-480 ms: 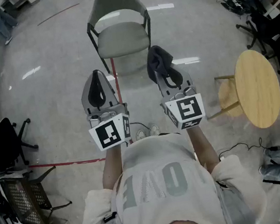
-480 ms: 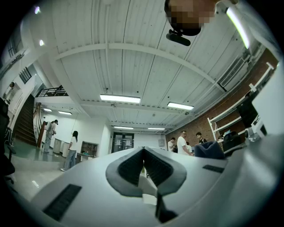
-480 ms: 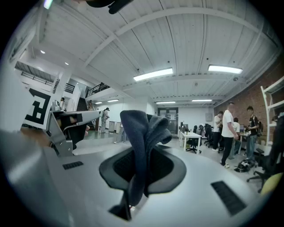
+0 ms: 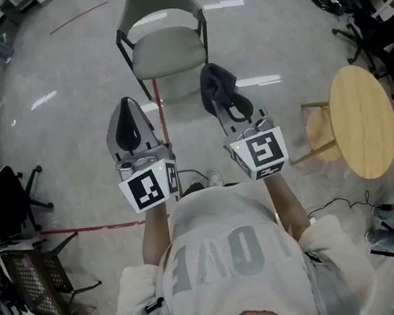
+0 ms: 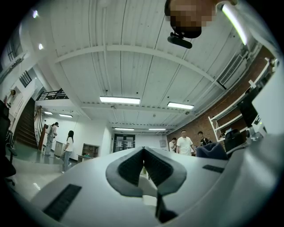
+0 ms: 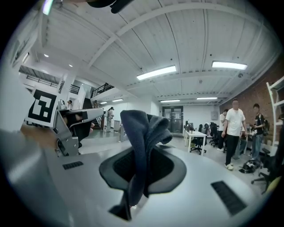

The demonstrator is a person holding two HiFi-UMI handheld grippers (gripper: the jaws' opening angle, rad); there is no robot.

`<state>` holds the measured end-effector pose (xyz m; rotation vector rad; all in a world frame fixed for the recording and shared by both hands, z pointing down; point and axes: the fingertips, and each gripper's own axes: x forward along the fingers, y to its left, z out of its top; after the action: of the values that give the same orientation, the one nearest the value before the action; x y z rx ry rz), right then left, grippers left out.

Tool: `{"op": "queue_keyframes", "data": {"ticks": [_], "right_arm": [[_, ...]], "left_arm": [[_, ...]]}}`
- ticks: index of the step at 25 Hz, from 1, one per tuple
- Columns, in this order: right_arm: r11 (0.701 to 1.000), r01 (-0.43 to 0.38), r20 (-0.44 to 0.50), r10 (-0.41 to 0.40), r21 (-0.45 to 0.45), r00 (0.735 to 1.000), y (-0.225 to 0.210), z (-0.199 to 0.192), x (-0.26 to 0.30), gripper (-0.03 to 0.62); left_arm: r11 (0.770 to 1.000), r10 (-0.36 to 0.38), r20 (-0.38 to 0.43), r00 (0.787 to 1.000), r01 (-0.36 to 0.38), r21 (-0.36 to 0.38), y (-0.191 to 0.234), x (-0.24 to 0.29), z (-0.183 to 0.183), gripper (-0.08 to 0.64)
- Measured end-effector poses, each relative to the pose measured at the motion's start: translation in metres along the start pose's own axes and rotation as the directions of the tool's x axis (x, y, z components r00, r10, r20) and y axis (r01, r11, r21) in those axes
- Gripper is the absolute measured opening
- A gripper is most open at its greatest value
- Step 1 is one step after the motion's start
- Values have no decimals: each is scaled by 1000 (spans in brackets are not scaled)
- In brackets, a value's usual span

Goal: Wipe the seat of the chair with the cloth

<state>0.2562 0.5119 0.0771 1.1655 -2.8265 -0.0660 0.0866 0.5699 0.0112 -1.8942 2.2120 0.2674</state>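
Observation:
A grey-green chair (image 4: 166,47) with a black frame stands on the floor ahead of me, its seat bare. My right gripper (image 4: 218,91) is shut on a dark blue cloth (image 4: 214,83), which bunches above the jaws, just short of the seat's front right corner. In the right gripper view the cloth (image 6: 143,146) hangs pinched between the pads. My left gripper (image 4: 130,119) is held beside it, short of the chair's front left, with its jaws closed together and nothing between them (image 5: 143,153). Both grippers point upward toward the ceiling.
A round wooden table (image 4: 363,123) with a stool (image 4: 318,131) stands to the right. Office chairs and bags (image 4: 368,25) crowd the far right. A black chair (image 4: 5,196) and a mesh rack (image 4: 32,280) sit at the left. Red tape lines (image 4: 160,114) cross the floor. People (image 6: 233,133) stand in the distance.
Both grippers have drifted slightly forward and left toward the chair. The cloth stays held in the right gripper.

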Motion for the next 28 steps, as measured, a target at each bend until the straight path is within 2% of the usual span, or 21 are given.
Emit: {"op": "queue_keyframes", "data": {"ticks": [5, 7, 11, 16, 22, 28], "right_arm": [[998, -41, 27, 40, 50, 999, -9, -9, 0, 49], [998, -50, 21, 49, 35, 999, -9, -11, 6, 49], [1000, -7, 7, 7, 0, 1000, -24, -21, 33, 49], [999, 35, 1, -35, -7, 999, -65, -46, 76, 49], [999, 42, -32, -42, 0, 999, -107, -56, 183, 49], [999, 33, -28, -33, 0, 999, -135, -16, 349, 49]], "left_arm": [[1000, 15, -7, 1000, -15, 7, -4, 3, -9, 15], [1000, 26, -6, 1000, -26, 11, 1, 10, -12, 15], [999, 33, 24, 999, -33, -9, 15, 37, -27, 15], [999, 34, 43, 998, -33, -26, 20, 95, -66, 15], [999, 14, 20, 1000, -13, -40, 44, 197, -109, 15], [999, -10, 22, 1000, 11, -31, 112, 352, -124, 15]]}}
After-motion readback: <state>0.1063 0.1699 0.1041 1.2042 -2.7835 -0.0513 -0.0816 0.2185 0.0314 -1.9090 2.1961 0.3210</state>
